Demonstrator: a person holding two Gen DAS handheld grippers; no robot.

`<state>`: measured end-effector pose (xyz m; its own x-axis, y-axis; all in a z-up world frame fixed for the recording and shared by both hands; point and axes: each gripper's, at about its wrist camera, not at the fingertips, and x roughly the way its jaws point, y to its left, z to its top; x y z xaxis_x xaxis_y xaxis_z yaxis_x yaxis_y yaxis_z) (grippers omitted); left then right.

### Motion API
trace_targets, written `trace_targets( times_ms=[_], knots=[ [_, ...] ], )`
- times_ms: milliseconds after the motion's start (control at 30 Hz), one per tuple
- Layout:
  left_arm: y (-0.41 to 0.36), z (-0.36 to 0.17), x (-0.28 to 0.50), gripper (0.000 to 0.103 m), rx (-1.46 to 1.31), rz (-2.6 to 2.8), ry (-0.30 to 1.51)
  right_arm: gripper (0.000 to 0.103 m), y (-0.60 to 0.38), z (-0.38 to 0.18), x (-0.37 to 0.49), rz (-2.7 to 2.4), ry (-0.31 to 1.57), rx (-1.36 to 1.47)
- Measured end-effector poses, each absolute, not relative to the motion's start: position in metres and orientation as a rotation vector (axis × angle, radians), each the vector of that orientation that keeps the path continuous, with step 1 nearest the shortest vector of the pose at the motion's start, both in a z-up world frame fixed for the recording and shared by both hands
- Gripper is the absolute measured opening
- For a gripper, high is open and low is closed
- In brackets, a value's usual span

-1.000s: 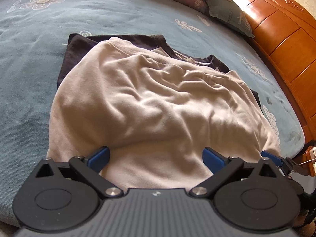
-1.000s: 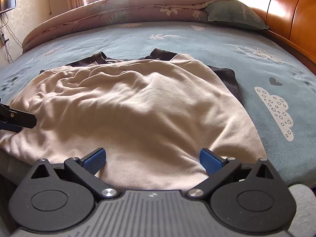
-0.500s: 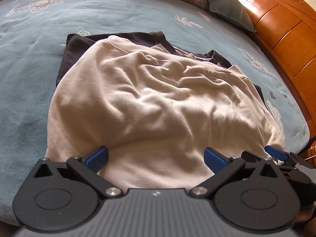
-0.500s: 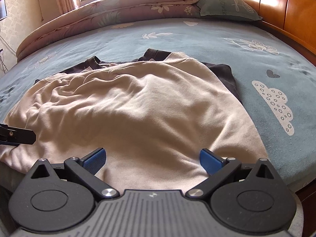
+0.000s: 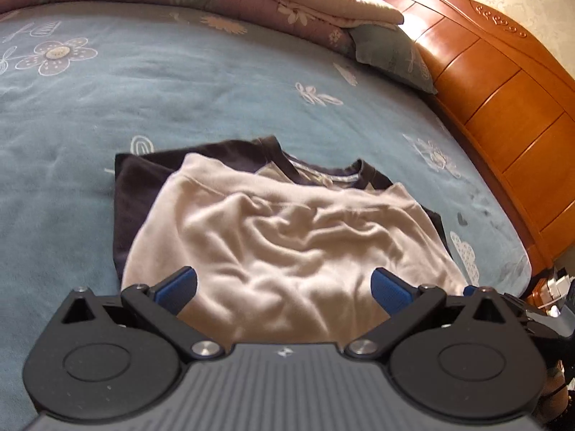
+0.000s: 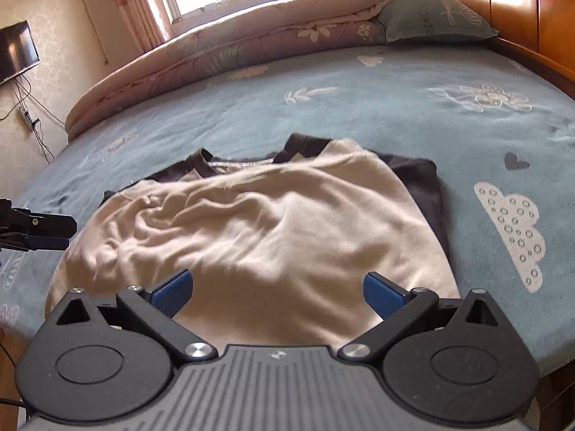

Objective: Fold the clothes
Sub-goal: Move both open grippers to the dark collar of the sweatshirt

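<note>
Both left tongs (image 5: 282, 283) and right tongs (image 6: 276, 289) are seen wide apart, empty, over beige shirt (image 6: 258, 226); pillow (image 6: 431, 18) upper right, lettering unreadable.

Dark garment (image 5: 136, 194) mostly hidden under the cream shirt (image 5: 287, 237) — edges only.

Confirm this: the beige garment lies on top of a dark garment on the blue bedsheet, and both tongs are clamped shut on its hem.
Not quite. The beige garment does lie on the dark garment on the blue bedsheet, but both wrist views show the left tongs and right tongs open, holding nothing.
</note>
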<state>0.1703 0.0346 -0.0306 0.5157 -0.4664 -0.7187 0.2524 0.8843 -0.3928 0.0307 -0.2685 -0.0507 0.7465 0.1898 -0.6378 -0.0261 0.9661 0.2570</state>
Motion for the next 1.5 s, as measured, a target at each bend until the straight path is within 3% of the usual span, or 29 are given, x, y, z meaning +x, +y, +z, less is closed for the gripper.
trace_targets(
  times_ms=[133, 467, 867, 1233, 1500],
  knots=[
    [0.039, -0.034, 0.198, 0.102, -0.315, -0.445, 0.950, 0.103, -0.273, -0.032, 0.051, 0.148, 0.660, 0.219],
    [0.029, -0.044, 0.285, 0.102, -0.568, -0.541, 1.012, 0.103, -0.267, -0.027, 0.169, 0.386, 0.733, 0.100],
    [-0.024, -0.097, 0.362, 0.102, -0.581, -0.516, 1.085, 0.103, -0.281, -0.087, 0.264, 0.359, 0.870, 0.163],
    [-0.019, -0.088, 0.375, 0.102, -0.538, -0.489, 1.054, 0.103, -0.279, -0.082, 0.267, 0.334, 0.851, 0.122],
    [0.029, -0.035, 0.318, 0.102, -0.407, -0.493, 1.002, 0.103, -0.284, -0.042, 0.178, 0.271, 0.791, 0.116]
  ],
)
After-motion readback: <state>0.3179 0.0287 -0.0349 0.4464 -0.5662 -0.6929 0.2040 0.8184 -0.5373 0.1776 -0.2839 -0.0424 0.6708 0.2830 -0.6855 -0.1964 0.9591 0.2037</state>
